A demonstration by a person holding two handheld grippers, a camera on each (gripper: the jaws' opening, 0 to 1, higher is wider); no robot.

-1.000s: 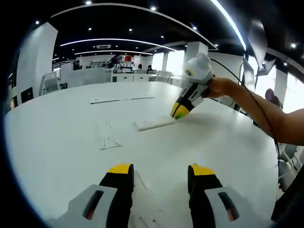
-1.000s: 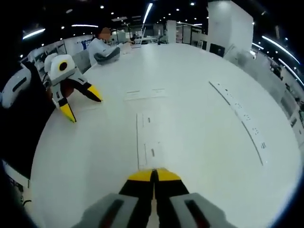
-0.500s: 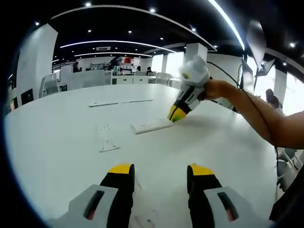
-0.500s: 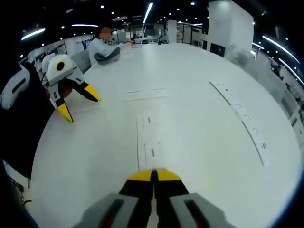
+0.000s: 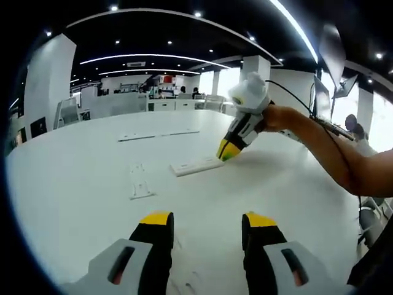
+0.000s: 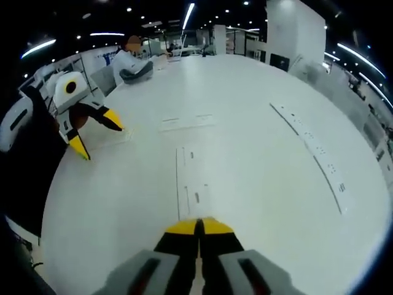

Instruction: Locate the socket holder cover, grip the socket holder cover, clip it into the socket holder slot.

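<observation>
A white socket holder strip (image 5: 196, 165) lies flat on the white table (image 5: 73, 203). My right gripper (image 5: 226, 151), held by a hand, has its shut yellow tips at the strip's right end. In the right gripper view the same strip (image 6: 191, 184) runs straight ahead from my shut right gripper (image 6: 198, 226); I cannot tell whether it pinches anything. A thin flat white cover piece (image 5: 140, 181) lies left of the strip, apart from it, and appears beyond the strip as the cover piece (image 6: 187, 121). My left gripper (image 5: 209, 221) hovers open and empty; it is seen again as the left gripper (image 6: 96, 133).
A long thin white strip (image 5: 159, 133) lies farther back; the same long strip (image 6: 313, 153) curves along the right in the right gripper view. A person (image 6: 132, 61) sits at the table's far end. Chairs and desks stand beyond the table.
The right gripper's tips have shifted slightly left along the strip's end. In the right gripper view the left gripper has drifted a little left. The strip and cover piece have not moved.
</observation>
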